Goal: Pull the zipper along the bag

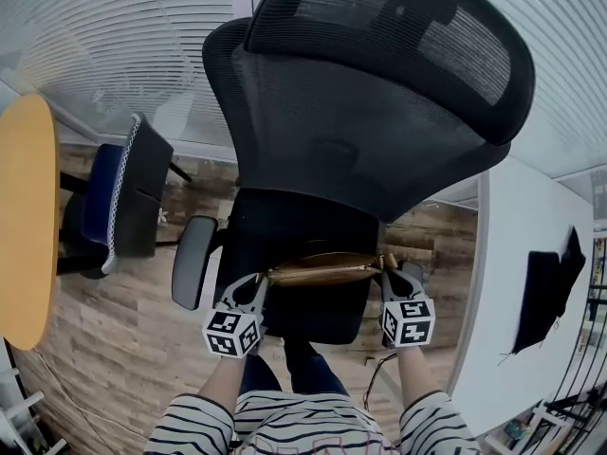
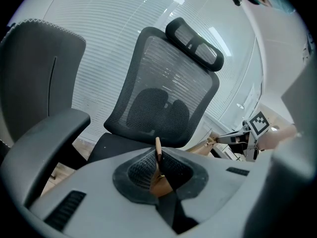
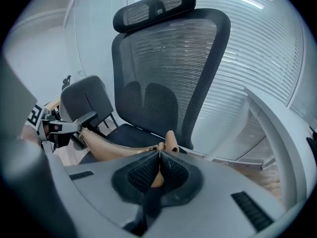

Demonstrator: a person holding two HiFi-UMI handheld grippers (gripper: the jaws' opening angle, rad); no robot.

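The left gripper (image 2: 158, 168) has its jaws closed on one end of the tan bag (image 2: 159, 182); a thin edge of the leather-like material stands up between the ribbed pads. In the head view this gripper (image 1: 260, 282) sits at the bag's left end, with a striped sleeve (image 1: 194, 425) behind it.

The right gripper (image 3: 159, 165) is likewise clamped shut, pinching tan material at the opposite end of the bag (image 3: 111, 148). A small rounded tab (image 3: 171, 142) rises just above its jaws. It may be the zipper pull, though the wide-angle picture does not settle that. From there the zipper (image 3: 130, 150) runs along the bag's upper edge toward the left gripper (image 3: 57, 127), which shows at the far end.

Seen from the head view, the bag (image 1: 322, 269) hangs stretched between the two grippers, roughly level, above the front of the seat (image 1: 303, 230) of a black mesh office chair (image 1: 370, 131). The right gripper (image 1: 389, 273) holds the bag's right end, close to the chair's armrest on that side.

A second dark chair (image 1: 128, 197) stands to the left on the wood floor (image 1: 104, 339). A yellow round table (image 1: 24, 216) lies at the left edge. A white desk (image 1: 517, 226) is on the right.
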